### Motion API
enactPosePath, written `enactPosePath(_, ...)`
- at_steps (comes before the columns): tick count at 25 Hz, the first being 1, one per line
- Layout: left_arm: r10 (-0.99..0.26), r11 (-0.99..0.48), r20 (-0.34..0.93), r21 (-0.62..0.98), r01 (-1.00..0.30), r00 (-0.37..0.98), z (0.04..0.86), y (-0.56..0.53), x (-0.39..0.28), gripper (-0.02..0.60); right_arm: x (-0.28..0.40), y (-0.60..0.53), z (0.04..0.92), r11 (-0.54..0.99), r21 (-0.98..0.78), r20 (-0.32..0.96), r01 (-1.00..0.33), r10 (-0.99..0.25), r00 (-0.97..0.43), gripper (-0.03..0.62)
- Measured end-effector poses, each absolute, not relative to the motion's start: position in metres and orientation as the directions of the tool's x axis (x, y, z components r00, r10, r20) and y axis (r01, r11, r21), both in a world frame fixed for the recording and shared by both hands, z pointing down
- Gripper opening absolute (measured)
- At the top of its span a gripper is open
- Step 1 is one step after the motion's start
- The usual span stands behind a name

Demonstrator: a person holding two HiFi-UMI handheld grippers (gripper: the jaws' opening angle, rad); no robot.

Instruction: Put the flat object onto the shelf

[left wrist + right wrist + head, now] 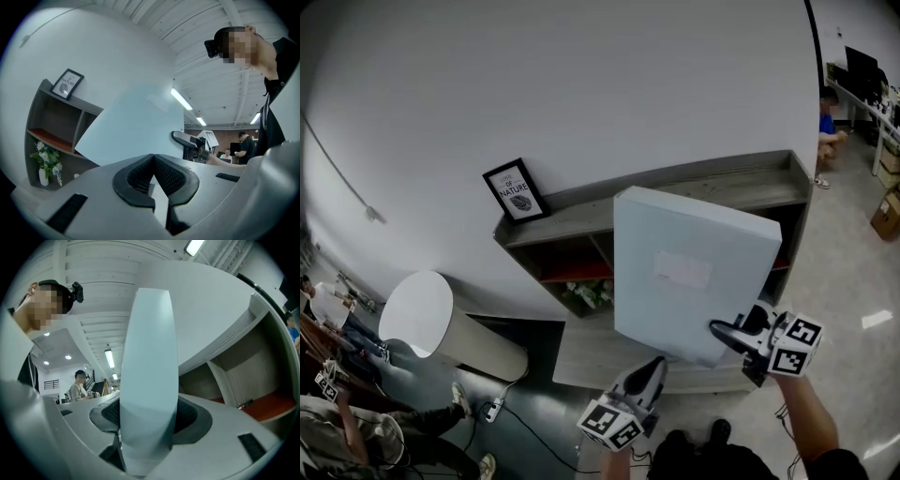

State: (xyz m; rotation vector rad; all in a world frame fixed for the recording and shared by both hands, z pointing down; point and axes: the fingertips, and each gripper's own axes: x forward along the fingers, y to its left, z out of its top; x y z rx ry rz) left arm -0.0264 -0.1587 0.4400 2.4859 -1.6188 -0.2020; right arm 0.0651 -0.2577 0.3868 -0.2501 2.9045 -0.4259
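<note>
Grip: lower right corner of flat object (pixel 694 272) clamped between jaws of right gripper (pixel 729 334), jaws spread wide across its thickness, pads pressed on both faces. Pale blue flat object held upright in air in front of shelf (pixel 712 187), middle compartments partly covered by it. Just below its lower edge, left gripper (pixel 654 367) seen, jaws closed together at tips, nothing gripped; contact with flat object cannot be told. On shelf top at left end, framed picture (pixel 517 190) stood. In lower compartment, flowers (pixel 589 293) seen left of flat object
</note>
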Motion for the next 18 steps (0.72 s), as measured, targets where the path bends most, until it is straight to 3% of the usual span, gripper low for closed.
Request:
enactPosePath(9, -0.919, -0.393, -0.031, 0.187, -0.9, 0.394, 0.415, -0.188, -0.056, 0.013, 0.008, -0.293, 0.319, 0.978, -0.203, -0.163, -0.056, -0.09, -0.982, 0.278)
enactPosePath(18, -0.895, -0.444, -0.013, 0.134, -0.886, 0.447, 0.392, -0.229, -0.105, 0.014, -0.043, -0.327, 0.256, 0.99, -0.1, -0.142, -0.102, -0.116, -0.983, 0.278)
